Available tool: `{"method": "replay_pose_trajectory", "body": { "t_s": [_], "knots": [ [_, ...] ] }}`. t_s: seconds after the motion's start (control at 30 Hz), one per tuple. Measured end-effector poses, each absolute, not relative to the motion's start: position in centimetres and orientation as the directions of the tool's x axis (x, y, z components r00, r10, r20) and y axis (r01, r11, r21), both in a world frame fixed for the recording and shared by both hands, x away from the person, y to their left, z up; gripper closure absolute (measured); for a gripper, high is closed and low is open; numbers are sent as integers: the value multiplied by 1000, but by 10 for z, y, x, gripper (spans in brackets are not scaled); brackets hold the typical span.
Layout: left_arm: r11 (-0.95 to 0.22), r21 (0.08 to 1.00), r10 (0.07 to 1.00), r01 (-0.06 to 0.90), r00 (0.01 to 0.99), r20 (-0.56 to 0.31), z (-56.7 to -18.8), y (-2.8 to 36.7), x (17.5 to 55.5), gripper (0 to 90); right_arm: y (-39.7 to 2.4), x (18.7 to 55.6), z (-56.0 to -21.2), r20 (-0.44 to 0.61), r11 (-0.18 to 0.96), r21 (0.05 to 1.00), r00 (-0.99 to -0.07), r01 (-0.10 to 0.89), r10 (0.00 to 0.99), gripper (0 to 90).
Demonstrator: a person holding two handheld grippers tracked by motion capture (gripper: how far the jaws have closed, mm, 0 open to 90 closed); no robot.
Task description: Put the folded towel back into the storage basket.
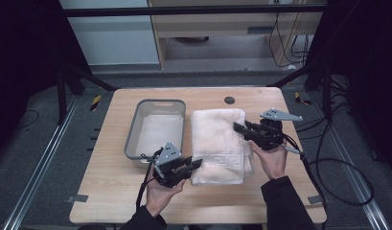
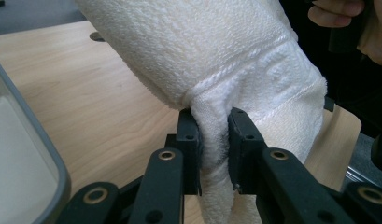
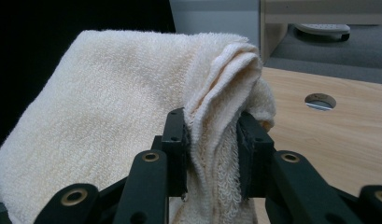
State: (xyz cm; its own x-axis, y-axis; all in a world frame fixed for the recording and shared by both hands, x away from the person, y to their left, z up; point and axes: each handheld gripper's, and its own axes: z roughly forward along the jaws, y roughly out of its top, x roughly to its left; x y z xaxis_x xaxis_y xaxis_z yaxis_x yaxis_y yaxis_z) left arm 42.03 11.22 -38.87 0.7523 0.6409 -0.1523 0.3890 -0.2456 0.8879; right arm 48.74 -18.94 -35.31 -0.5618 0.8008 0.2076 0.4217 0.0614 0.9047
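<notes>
Right gripper [image 3: 212,154] clamped on bunched edge of cream towel [image 3: 109,116], folds pinched between both black jaws. Rest of towel spread left of clamped fold and lifted off wooden table [image 3: 338,140]. Round cable hole [image 3: 320,101] in table, right of towel, apart from it.

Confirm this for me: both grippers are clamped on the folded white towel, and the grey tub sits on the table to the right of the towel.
The side is wrong. In the high view the grey tub sits to the left of the folded white towel, not the right. The rest holds: the left gripper and the right gripper are each clamped on the towel.
</notes>
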Motion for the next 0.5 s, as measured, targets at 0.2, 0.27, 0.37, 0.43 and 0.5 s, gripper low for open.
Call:
{"method": "replay_pose_trajectory", "body": {
  "t_s": [0.2, 0.27, 0.37, 0.43, 0.5],
  "knots": [
    [-221, 895, 651, 387, 742, -160, -382, 120, 423, 761, -181, 491, -344, 200, 60, 912, -567, 406, 799, 686],
    [-219, 898, 654, 382, 740, -155, -380, 122, 423, 761, -179, 492, -341, 193, 64, 914, -568, 401, 800, 686],
    [-217, 900, 657, 377, 738, -151, -378, 124, 423, 761, -176, 493, -338, 191, 64, 916, -569, 397, 800, 686],
    [-213, 901, 660, 377, 736, -151, -376, 126, 424, 761, -174, 494, -337, 194, 61, 917, -573, 394, 797, 686],
    [-212, 902, 663, 375, 734, -150, -374, 129, 424, 761, -172, 496, -336, 193, 60, 918, -573, 393, 797, 686]
  ]
}}
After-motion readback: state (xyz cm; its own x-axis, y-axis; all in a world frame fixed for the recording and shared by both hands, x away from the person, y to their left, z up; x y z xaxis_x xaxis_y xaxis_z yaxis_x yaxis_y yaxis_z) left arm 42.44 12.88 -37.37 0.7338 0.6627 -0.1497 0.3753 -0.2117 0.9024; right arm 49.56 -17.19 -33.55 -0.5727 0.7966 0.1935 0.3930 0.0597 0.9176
